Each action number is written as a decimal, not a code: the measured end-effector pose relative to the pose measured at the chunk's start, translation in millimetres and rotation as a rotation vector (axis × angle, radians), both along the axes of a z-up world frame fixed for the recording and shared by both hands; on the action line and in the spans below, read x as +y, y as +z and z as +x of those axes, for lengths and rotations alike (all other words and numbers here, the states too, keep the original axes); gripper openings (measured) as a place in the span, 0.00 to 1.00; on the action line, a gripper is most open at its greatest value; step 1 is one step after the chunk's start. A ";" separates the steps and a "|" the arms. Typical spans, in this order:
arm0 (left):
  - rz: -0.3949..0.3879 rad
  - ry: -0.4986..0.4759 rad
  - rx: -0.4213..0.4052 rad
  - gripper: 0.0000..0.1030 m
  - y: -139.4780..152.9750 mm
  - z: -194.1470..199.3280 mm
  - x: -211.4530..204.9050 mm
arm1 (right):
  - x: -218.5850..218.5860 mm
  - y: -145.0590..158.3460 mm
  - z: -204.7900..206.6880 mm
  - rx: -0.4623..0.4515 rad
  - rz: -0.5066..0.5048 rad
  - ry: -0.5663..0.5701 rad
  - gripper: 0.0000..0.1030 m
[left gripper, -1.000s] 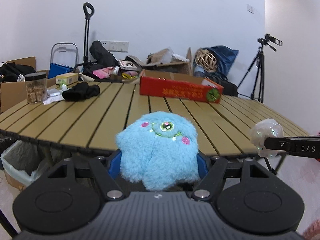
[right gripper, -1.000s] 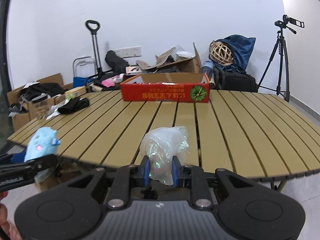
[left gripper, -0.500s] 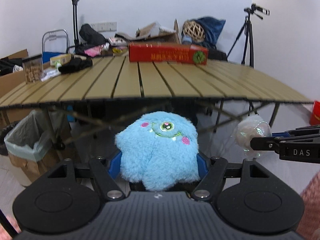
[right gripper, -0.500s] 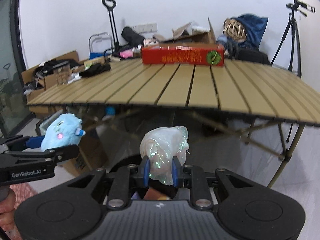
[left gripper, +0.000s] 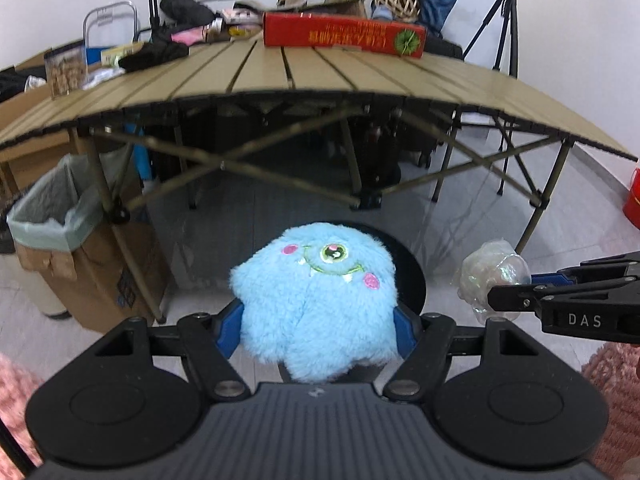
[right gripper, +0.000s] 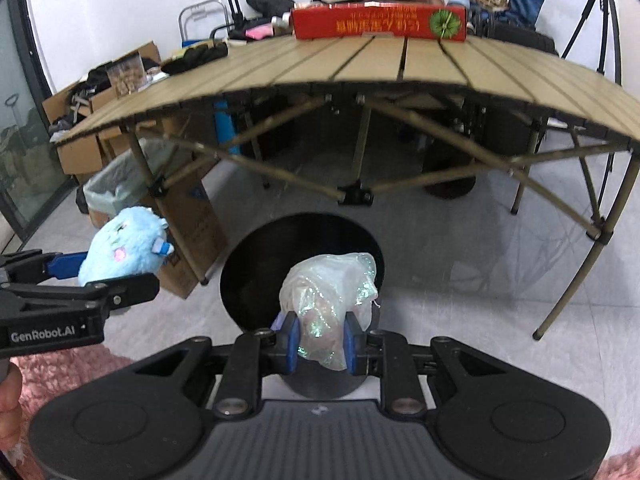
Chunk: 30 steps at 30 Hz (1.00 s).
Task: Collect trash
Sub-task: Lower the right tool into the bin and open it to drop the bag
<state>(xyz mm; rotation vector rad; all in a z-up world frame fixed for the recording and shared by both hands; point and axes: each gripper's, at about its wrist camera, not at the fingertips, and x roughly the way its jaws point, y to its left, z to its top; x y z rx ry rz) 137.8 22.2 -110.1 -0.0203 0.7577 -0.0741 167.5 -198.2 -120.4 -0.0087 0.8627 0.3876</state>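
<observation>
We hold both tools low, in front of the near edge of the slatted bench [left gripper: 340, 76], over open grey floor [right gripper: 500, 280]; the bench's crossed legs stand beyond, with bare floor to the right of them.

Our left tool [left gripper: 318, 330] is clenched on a fluffy blue plush monster [left gripper: 316, 304]. It sits upright between the blue pads [left gripper: 228, 330], its single eye facing away from us toward the bench. Our right tool [right gripper: 318, 344] is clenched on a crumpled iridescent plastic wrapper [right gripper: 330, 296], whose bulk rises above the pads with its longer side roughly vertical. In the left wrist view the right tool comes in from the right edge with the wrapper [left gripper: 494, 276] at its tip, near the plush but apart from it.

Directly below both tools stands a round black bin [right gripper: 248, 280]; its opening is dark and we cannot tell what is inside. To the left, beside a bench leg, a cardboard box lined with a pale green bag [left gripper: 52, 208] stands open, and its contents are also hidden.

On the far side of the bench lies a long red box [left gripper: 344, 36], its long axis running left to right. A dark cloth [left gripper: 154, 54] and a clear jar [left gripper: 64, 72] sit at the far left.
</observation>
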 end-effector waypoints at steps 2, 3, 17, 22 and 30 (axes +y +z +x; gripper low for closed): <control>-0.004 0.007 0.018 0.70 -4.6 1.7 1.4 | 1.6 -4.3 2.2 0.019 -0.004 0.001 0.20; -0.008 0.011 0.025 0.70 -6.3 2.7 2.7 | 2.5 -7.2 3.2 0.026 -0.006 0.001 0.21; -0.027 0.064 0.084 0.70 -21.4 17.6 17.3 | 24.1 -34.1 34.2 0.080 -0.027 0.051 0.21; -0.017 0.081 0.100 0.70 -26.4 24.4 20.6 | 36.4 -42.7 49.2 0.071 -0.035 0.077 0.21; 0.014 0.099 0.095 0.70 -29.9 37.9 18.5 | 51.9 -53.6 79.0 0.040 -0.037 0.100 0.21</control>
